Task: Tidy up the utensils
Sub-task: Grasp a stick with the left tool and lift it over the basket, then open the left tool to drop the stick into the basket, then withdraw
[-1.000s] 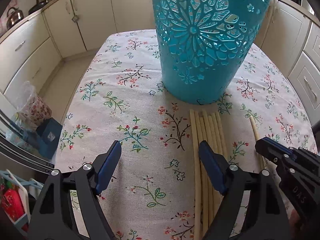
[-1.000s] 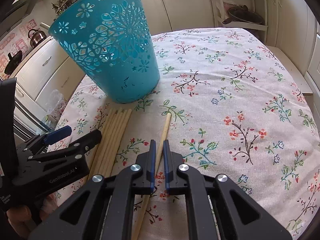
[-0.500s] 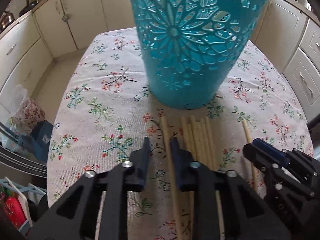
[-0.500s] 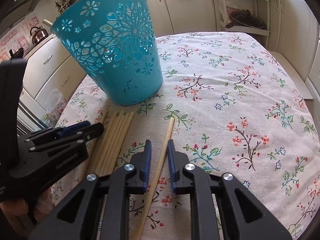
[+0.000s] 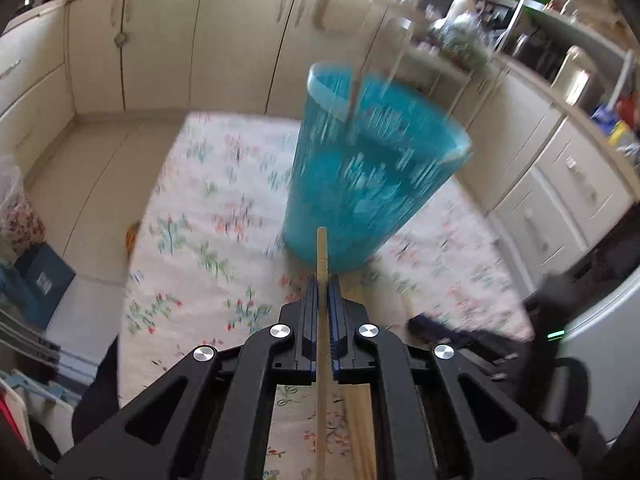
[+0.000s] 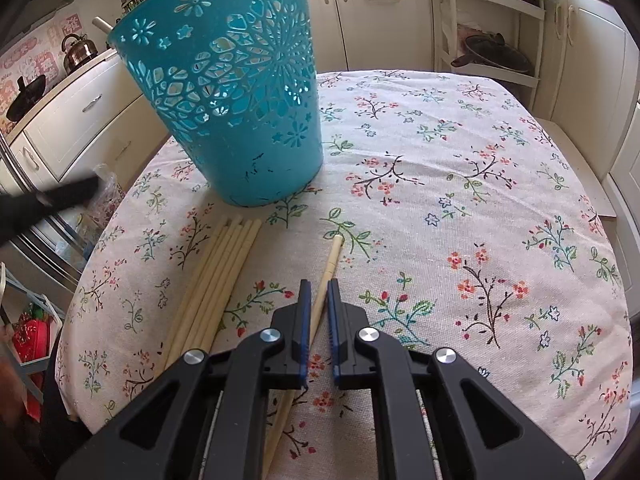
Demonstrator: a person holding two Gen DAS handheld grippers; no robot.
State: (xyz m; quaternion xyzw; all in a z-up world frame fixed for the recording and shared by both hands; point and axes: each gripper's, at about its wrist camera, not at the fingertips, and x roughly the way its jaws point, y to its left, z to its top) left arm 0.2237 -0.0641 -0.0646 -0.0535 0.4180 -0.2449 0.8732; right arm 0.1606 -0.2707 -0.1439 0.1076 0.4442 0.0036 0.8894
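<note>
A teal cut-out basket (image 5: 360, 184) stands on the floral tablecloth (image 6: 480, 200). My left gripper (image 5: 322, 280) is shut on one wooden chopstick (image 5: 322, 248), held above the table with its tip pointing at the basket's base. This view is motion-blurred. In the right wrist view the basket (image 6: 240, 100) is at upper left, with a stick end (image 6: 100, 23) poking over its rim. My right gripper (image 6: 318, 286) is low over the cloth, its jaws closing on a single chopstick (image 6: 330, 260) that lies between them. A bundle of several chopsticks (image 6: 216, 280) lies just left of it.
Cream kitchen cabinets (image 5: 160, 40) ring the table. A shelf rack with pans (image 6: 492, 56) stands behind it, and a kettle (image 6: 78, 52) sits on the left counter. The left gripper shows as a dark blur (image 6: 60, 196) at the left edge. The cloth's right half (image 6: 500, 260) carries nothing.
My left gripper shut on one chopstick from the bundle and lifted it off the cloth. My right gripper's jaws widened slightly around its chopstick, then narrowed again, staying in place.
</note>
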